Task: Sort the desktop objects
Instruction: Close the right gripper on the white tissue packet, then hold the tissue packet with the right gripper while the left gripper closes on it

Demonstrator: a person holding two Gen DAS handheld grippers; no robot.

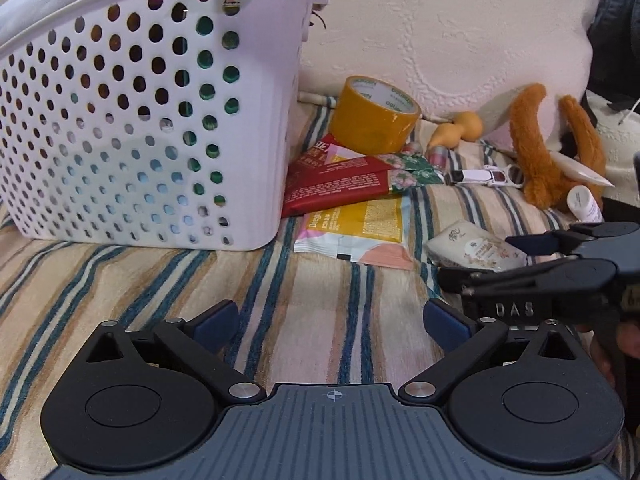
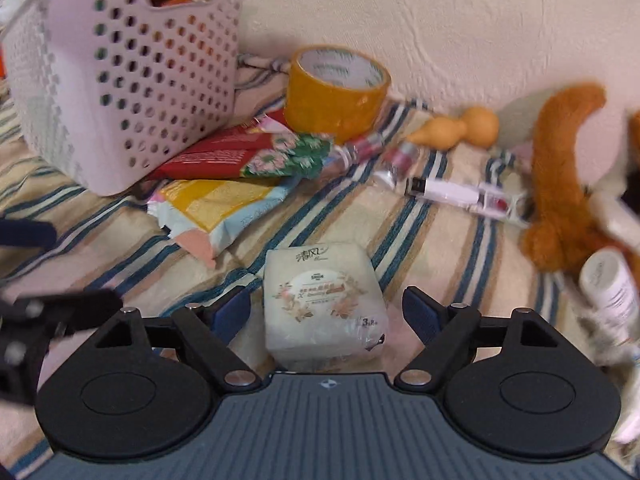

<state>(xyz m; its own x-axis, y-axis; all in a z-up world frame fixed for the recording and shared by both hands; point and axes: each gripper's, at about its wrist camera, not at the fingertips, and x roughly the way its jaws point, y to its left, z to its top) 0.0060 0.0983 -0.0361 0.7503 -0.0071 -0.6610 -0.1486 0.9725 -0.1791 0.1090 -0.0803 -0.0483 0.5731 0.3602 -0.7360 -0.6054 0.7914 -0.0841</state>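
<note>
A small tissue pack (image 2: 324,280) in clear wrap lies on the striped cloth, between the jaws of my right gripper (image 2: 326,307). A gap shows on each side, so the blue pads do not press on it and the gripper is open. In the left wrist view the same pack (image 1: 476,250) sits between the right gripper's fingers (image 1: 532,240). My left gripper (image 1: 331,320) is wide open over bare cloth, with nothing between its jaws. The white perforated basket (image 1: 140,120) stands just ahead and to the left, with several things inside.
A yellow tape roll (image 1: 374,116), red packet (image 1: 332,184), yellow packet (image 1: 360,228) and green floral packet (image 1: 412,168) lie beside the basket. Farther right are a small gourd (image 1: 456,130), white sunglasses (image 1: 492,176), a brown furry toy (image 1: 536,140) and a white bottle (image 2: 612,284).
</note>
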